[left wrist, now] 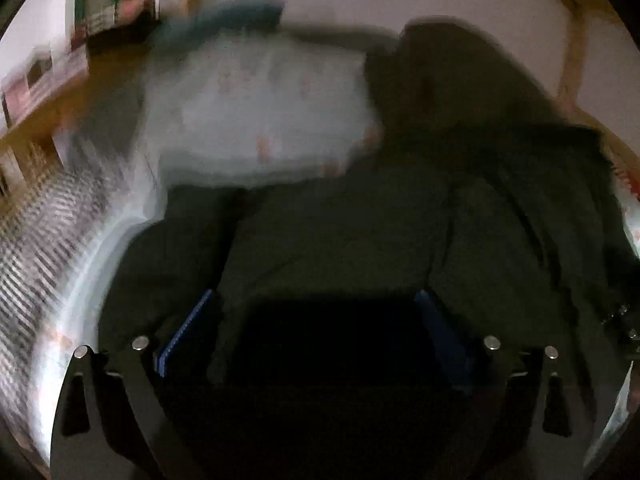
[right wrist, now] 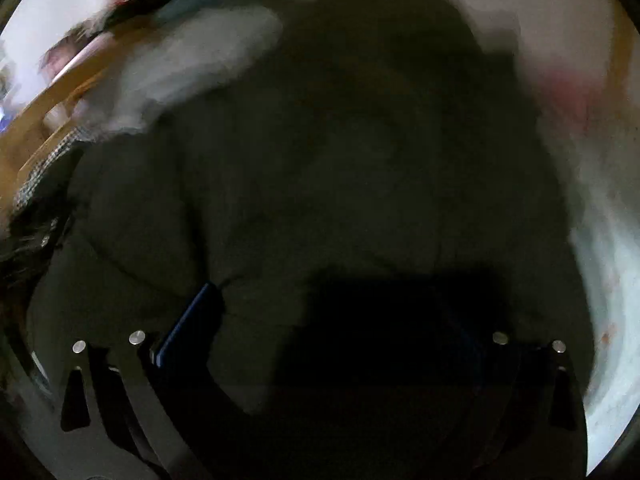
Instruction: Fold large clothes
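A large dark green padded garment (left wrist: 360,220) fills most of both views (right wrist: 320,160), which are blurred. My left gripper (left wrist: 316,320) is open, its blue pads (left wrist: 186,332) wide apart just above the dark cloth. My right gripper (right wrist: 336,320) also stands open over the garment; its left blue pad (right wrist: 188,320) shows, the right one is lost in shadow. Neither gripper holds any cloth that I can see.
A white pillow (left wrist: 260,112) lies beyond the garment on a light bedsheet (left wrist: 80,280). A wooden bed frame (left wrist: 40,120) and shelf with books (left wrist: 108,0) are at the left. The sheet shows at the right (right wrist: 608,280).
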Available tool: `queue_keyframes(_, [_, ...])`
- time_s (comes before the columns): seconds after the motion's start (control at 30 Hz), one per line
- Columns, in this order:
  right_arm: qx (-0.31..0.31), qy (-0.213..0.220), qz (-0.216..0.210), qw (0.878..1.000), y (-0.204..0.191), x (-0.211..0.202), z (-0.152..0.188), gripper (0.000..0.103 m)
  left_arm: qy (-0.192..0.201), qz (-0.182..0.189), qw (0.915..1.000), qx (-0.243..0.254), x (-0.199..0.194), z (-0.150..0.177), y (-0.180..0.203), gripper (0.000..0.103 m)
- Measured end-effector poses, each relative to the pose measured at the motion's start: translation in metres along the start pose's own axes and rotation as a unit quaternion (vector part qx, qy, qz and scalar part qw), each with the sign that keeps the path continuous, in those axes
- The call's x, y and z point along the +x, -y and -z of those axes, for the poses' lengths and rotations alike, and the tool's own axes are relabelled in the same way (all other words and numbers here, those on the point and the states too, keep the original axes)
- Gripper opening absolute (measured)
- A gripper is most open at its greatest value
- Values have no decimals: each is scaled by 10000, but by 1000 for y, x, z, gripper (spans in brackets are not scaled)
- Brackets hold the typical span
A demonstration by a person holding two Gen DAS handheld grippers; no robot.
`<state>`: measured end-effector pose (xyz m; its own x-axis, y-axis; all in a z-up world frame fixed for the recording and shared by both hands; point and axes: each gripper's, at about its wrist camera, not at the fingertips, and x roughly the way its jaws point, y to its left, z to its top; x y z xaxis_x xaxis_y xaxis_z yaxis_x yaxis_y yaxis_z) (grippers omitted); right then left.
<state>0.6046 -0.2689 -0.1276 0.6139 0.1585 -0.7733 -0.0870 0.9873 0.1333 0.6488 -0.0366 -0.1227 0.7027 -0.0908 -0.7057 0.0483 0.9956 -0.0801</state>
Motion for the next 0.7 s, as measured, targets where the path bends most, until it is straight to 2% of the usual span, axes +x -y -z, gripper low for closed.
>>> queue_keyframes(0.03, [-53, 32, 141, 9999, -2, 7, 1, 101, 70, 134, 9996, -248, 4, 1, -11, 97])
queue_keyframes(0.07, [-54, 4, 240, 9997, -3, 11, 0, 101, 65, 115, 9995, -280, 6, 0, -14, 97])
queue_keyframes(0.13, [2, -129, 411, 9991, -8, 14, -4, 101, -58, -149, 9998, 83, 13, -3, -9, 97])
queue_keyframes(0.2, [-3, -329, 387, 9987, -11, 5, -9, 100, -209, -202, 9994, 209, 18, -4, -10, 97])
queue_keyframes(0.23, [19, -192, 272, 9994, -9, -6, -12, 100, -280, -160, 9993, 200, 19, -4, -14, 97])
queue_keyframes(0.27, [52, 261, 228, 9994, -6, -28, -13, 100, -310, -118, 9992, 202, 18, -2, -17, 97])
queue_keyframes(0.3, [43, 549, 531, 9971, -1, -42, -15, 100, -295, -89, 9993, 212, 18, -1, -21, 97])
queue_keyframes(0.33, [51, 552, 789, 9953, 6, -41, -15, 100, -244, -73, 9995, 201, 17, 2, -23, 97])
queue_keyframes(0.37, [126, 277, 914, 9954, 16, -29, -14, 100, -232, -79, 9995, 190, 19, 3, -21, 97])
queue_keyframes(0.4, [185, -134, 861, 9960, 29, -6, -8, 100, -196, -65, 9997, 164, 19, 4, -23, 97])
queue_keyframes(0.47, [-2, -96, 765, 9970, 35, 7, -3, 101, -176, -97, 9997, 139, 22, 5, -20, 97])
queue_keyframes(0.53, [75, -354, 832, 9959, 35, 9, -5, 101, -204, -159, 9995, 181, 29, 2, -17, 97])
queue_keyframes(0.7, [120, -638, 652, 9958, 46, -11, 18, 101, -359, -41, 9991, 234, 23, 10, -17, 97])
